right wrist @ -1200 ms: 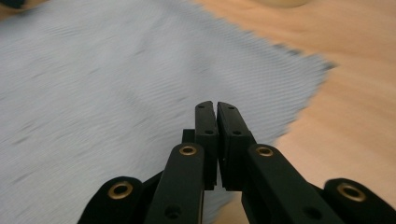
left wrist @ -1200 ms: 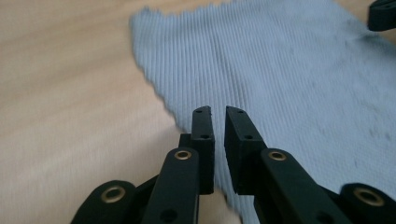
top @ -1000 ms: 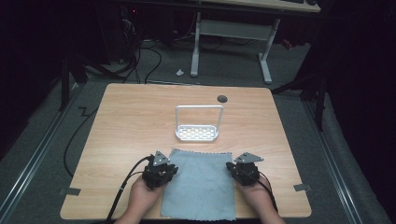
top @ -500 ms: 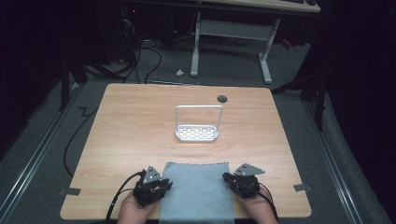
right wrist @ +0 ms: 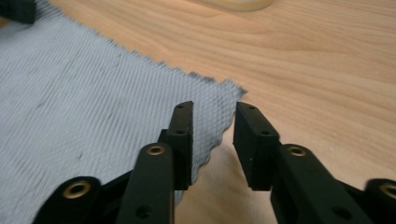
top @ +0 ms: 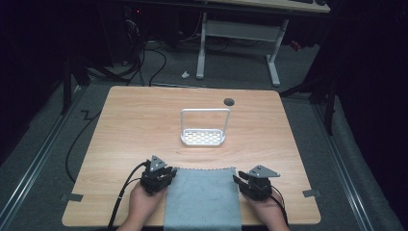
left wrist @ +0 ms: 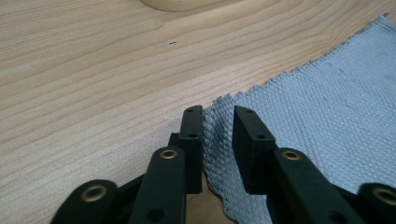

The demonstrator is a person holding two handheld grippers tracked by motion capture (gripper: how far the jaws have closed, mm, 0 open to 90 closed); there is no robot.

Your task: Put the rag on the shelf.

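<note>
A grey-blue cloth [top: 202, 199] lies flat at the table's near edge and runs off the bottom of the high view. My left gripper [top: 165, 174] sits at its far left corner. In the left gripper view the jaws [left wrist: 218, 114] stand apart, having just closed a little, with a rumpled fold of the cloth [left wrist: 327, 116] between them and leaning on one jaw. My right gripper [top: 239, 179] sits at the far right corner. Its jaws [right wrist: 212, 109] have just been opening, and the cloth's corner [right wrist: 116, 102] lies loose on the wood between them.
A white wire rack [top: 203, 138] with a tall handle stands mid-table, beyond the cloth. A dark round hole [top: 229, 102] marks the far side of the wooden table [top: 125, 130]. A black cable [top: 122, 195] trails from the left gripper over the front edge.
Both grippers and the cloth have slid toward the person, so the cloth's far edge lies nearer the front. The right jaws have come apart off the cloth's corner.
</note>
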